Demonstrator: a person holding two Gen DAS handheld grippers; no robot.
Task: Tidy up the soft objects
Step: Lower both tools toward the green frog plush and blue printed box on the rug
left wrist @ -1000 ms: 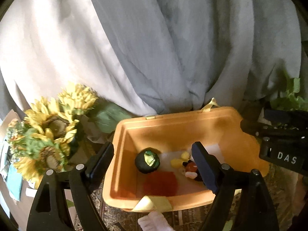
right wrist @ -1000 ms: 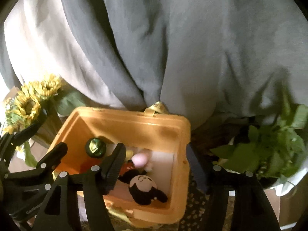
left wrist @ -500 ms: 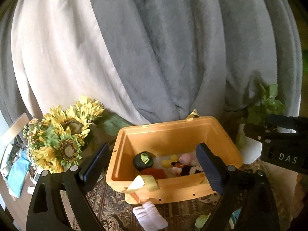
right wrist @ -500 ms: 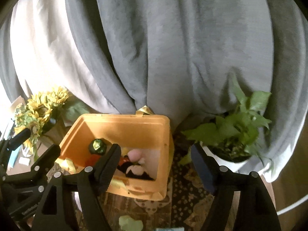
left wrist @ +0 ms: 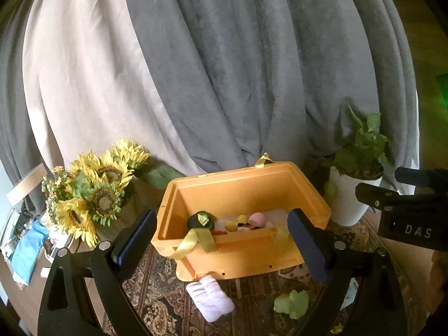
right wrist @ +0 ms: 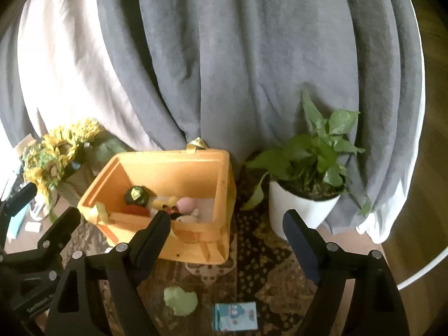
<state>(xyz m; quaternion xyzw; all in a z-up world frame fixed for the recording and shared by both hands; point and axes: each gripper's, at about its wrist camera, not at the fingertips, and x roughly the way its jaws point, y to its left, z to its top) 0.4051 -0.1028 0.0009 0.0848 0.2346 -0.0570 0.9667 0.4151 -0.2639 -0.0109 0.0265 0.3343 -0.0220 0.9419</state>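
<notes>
Both jaws opening, empty, orange bin (left wrist: 243, 196) beyond them

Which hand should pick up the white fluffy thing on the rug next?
Probably the left. The white soft thing lies just below the left gripper, in front of the orange box. The right gripper doesn't see it. Both grippers' jaws are opening with nothing between them.
</notes>
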